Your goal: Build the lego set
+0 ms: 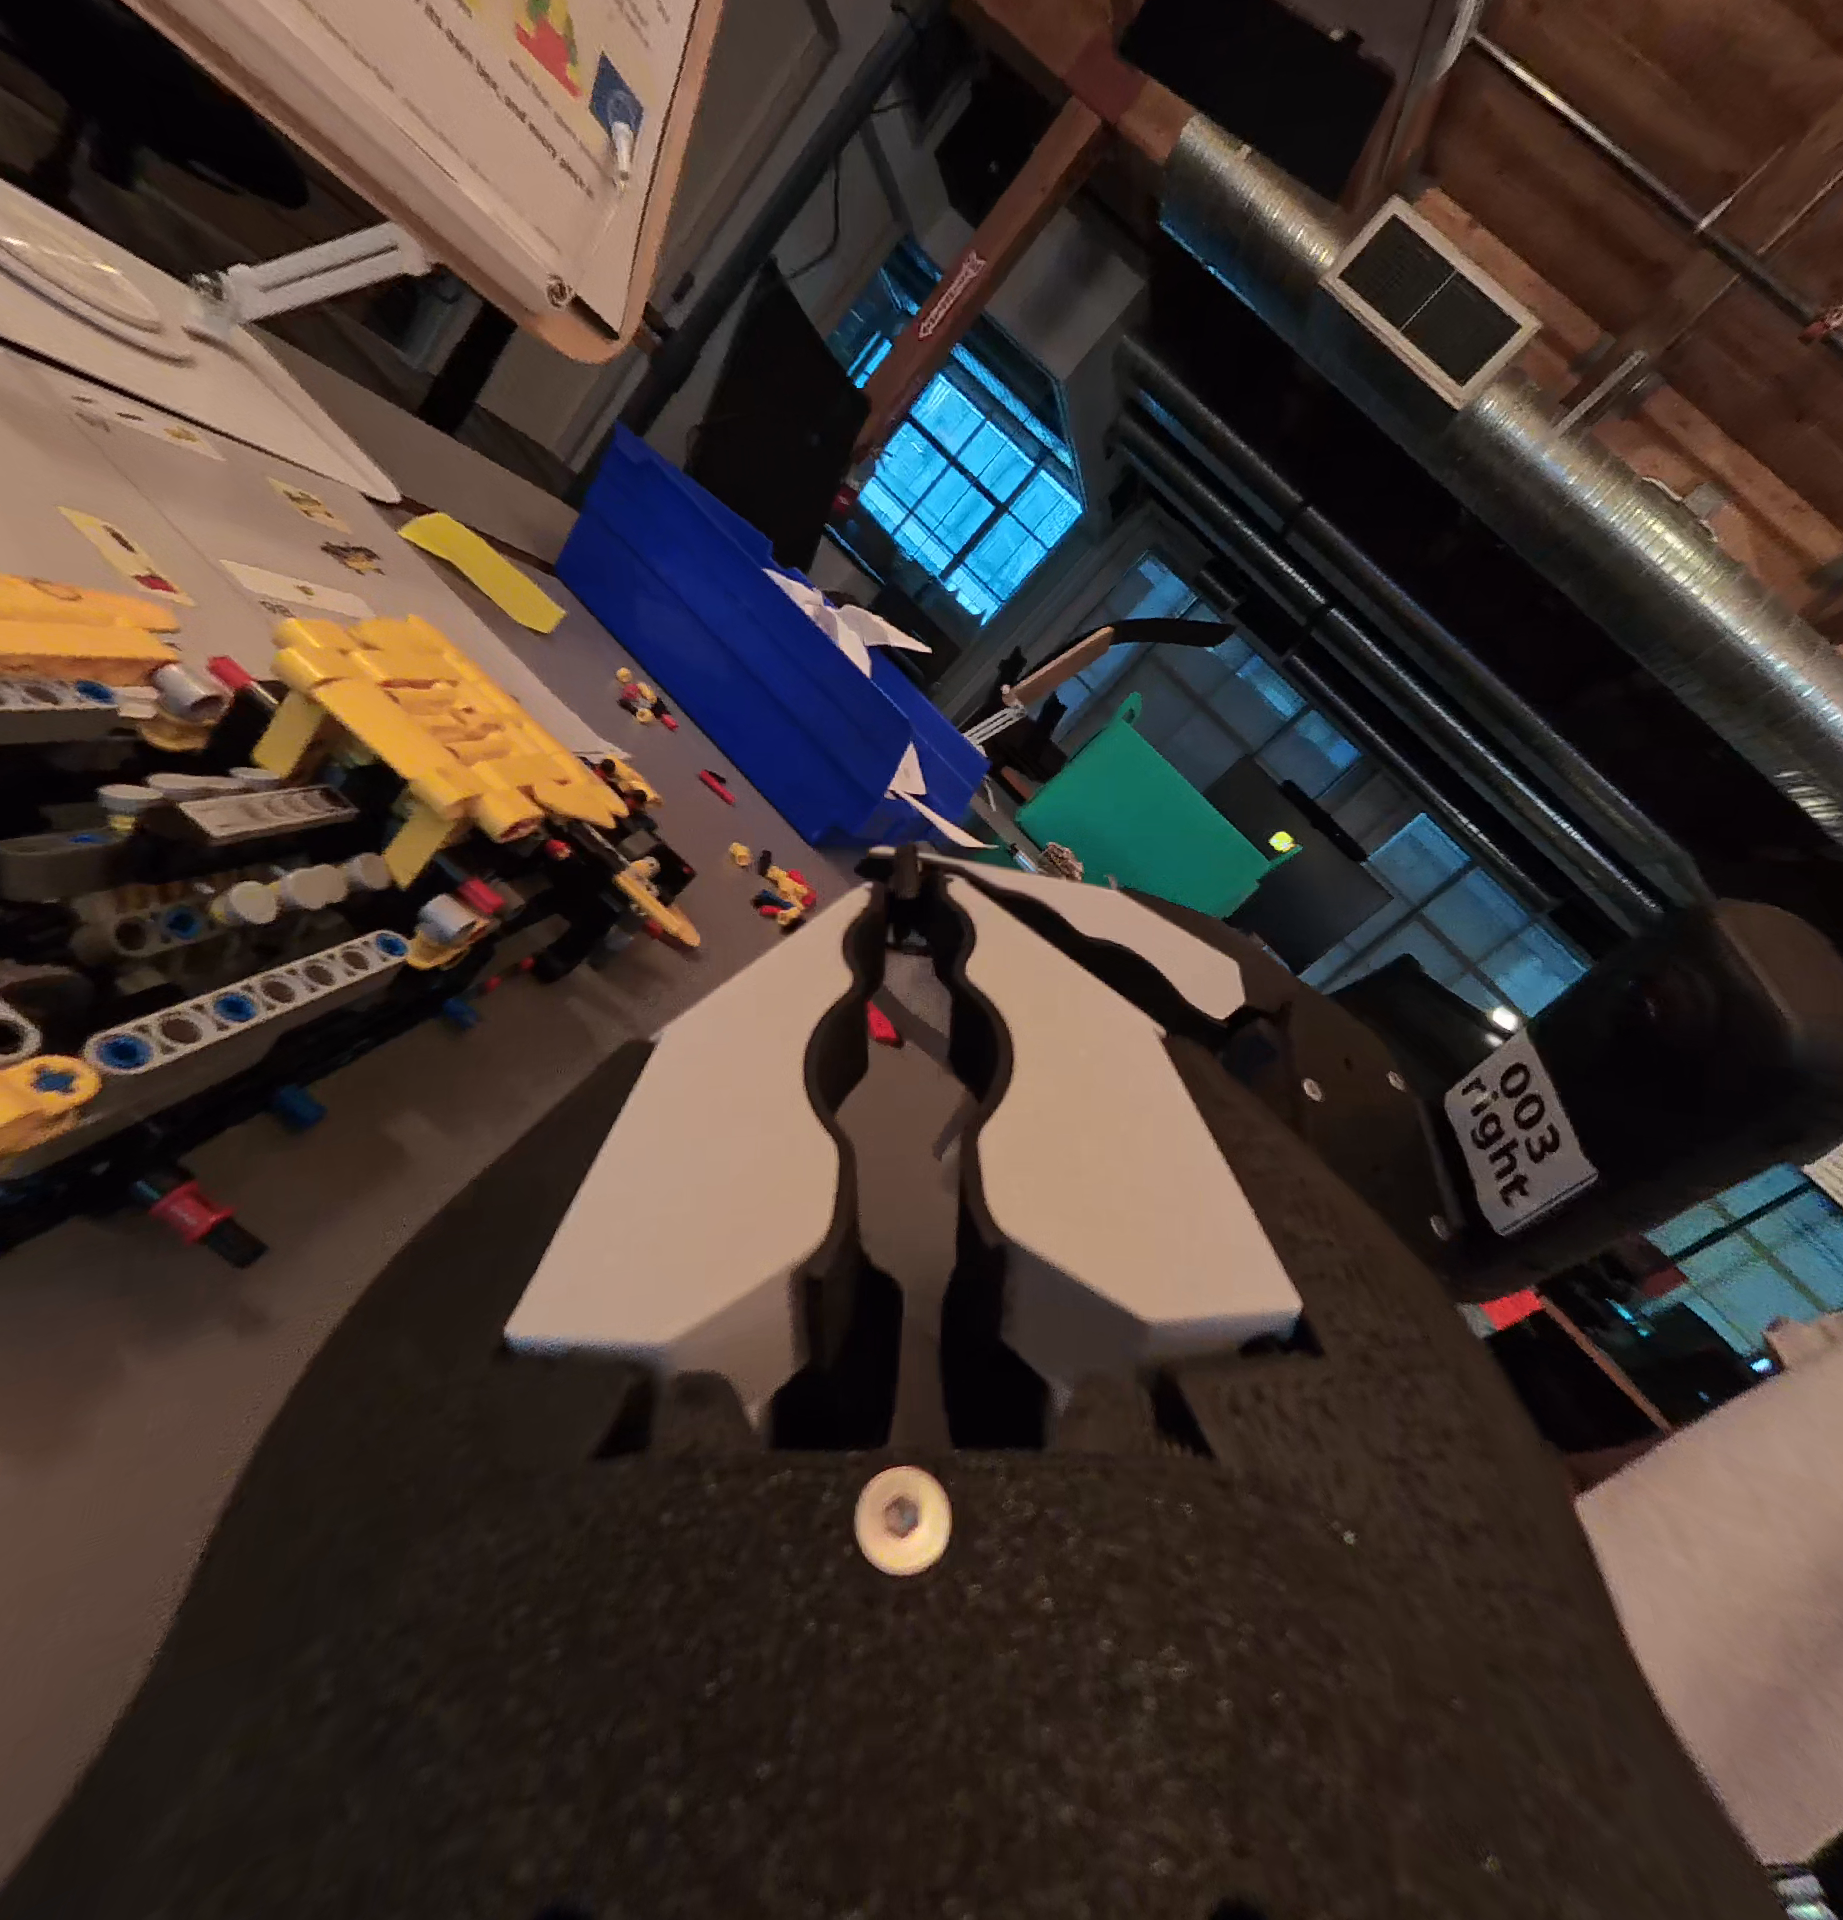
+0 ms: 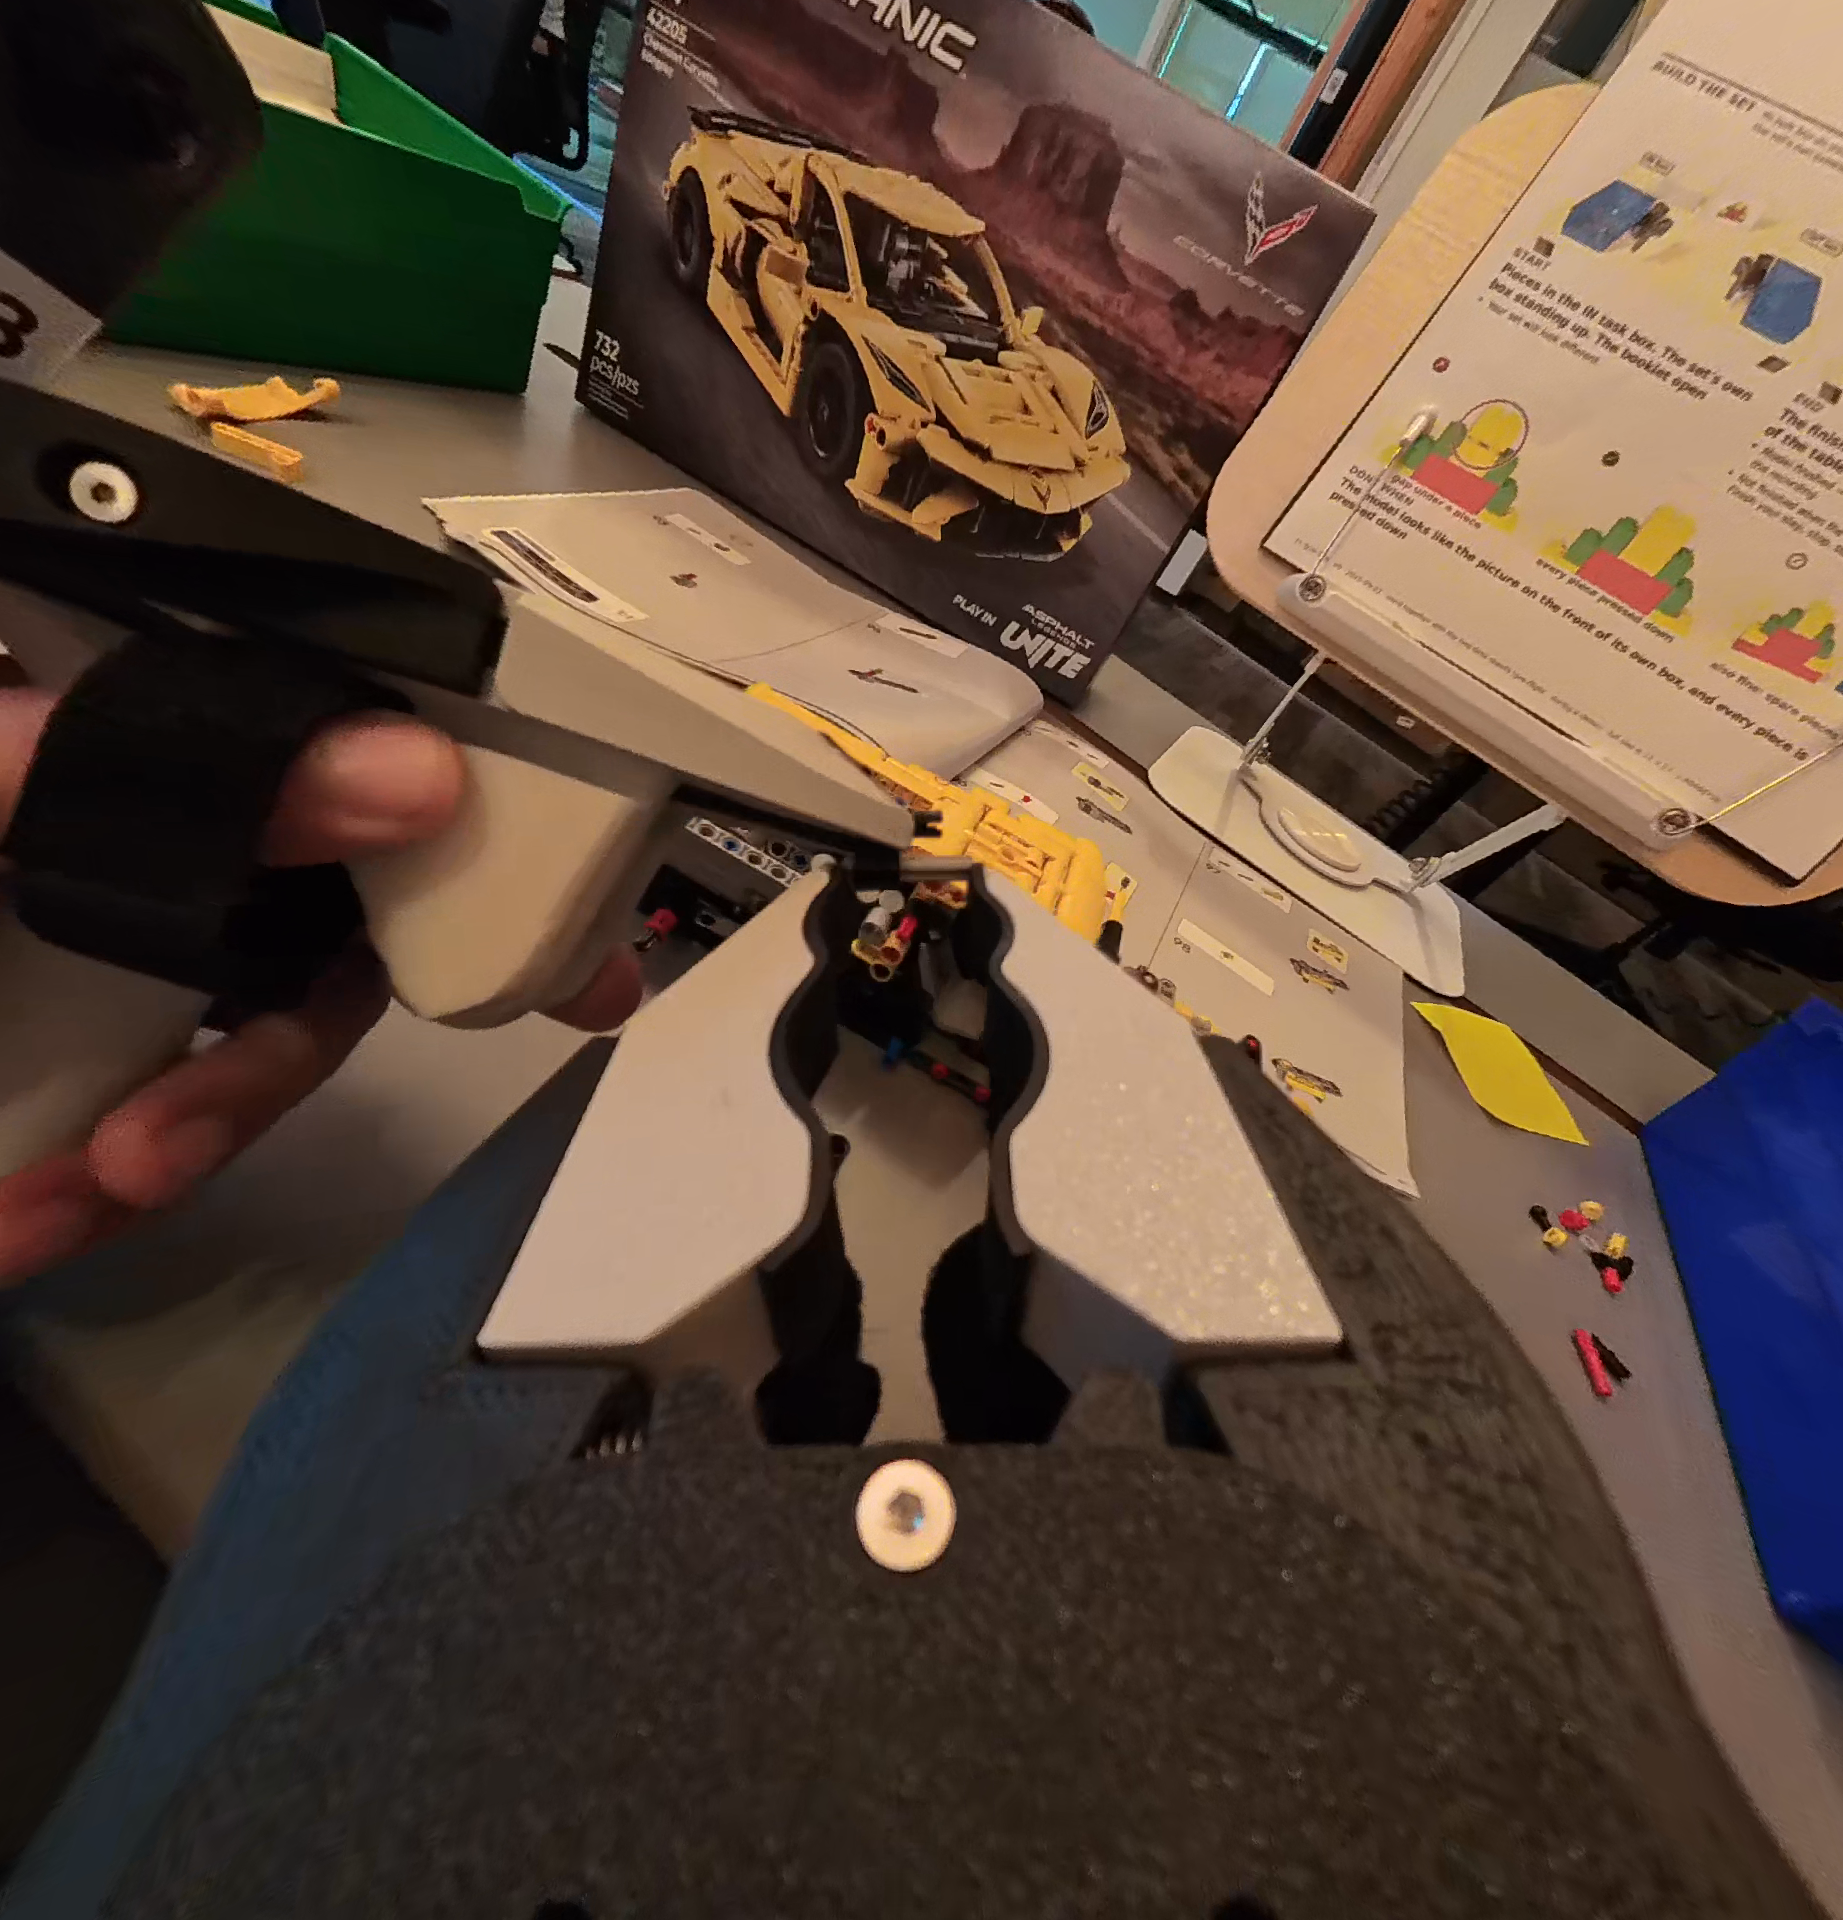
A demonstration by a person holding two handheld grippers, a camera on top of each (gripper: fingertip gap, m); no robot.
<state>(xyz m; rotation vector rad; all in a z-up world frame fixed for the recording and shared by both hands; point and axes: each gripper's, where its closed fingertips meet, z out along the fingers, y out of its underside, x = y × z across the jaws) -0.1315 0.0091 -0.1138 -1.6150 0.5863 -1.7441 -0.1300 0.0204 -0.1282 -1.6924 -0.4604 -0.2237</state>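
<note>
Left wrist view: left hand-held gripper [image 1: 906, 883] clamped on a small dark pin [image 1: 904, 868], tips touching the right hand-held gripper [image 1: 1093, 935]; part-built lego model [image 1: 304, 831] on table [image 1: 377, 1299].
Right wrist view: right hand-held gripper [image 2: 901, 878] clamps the same piece; loose pieces [image 2: 1587, 1242] remain, so the build is judged unfinished.
</note>
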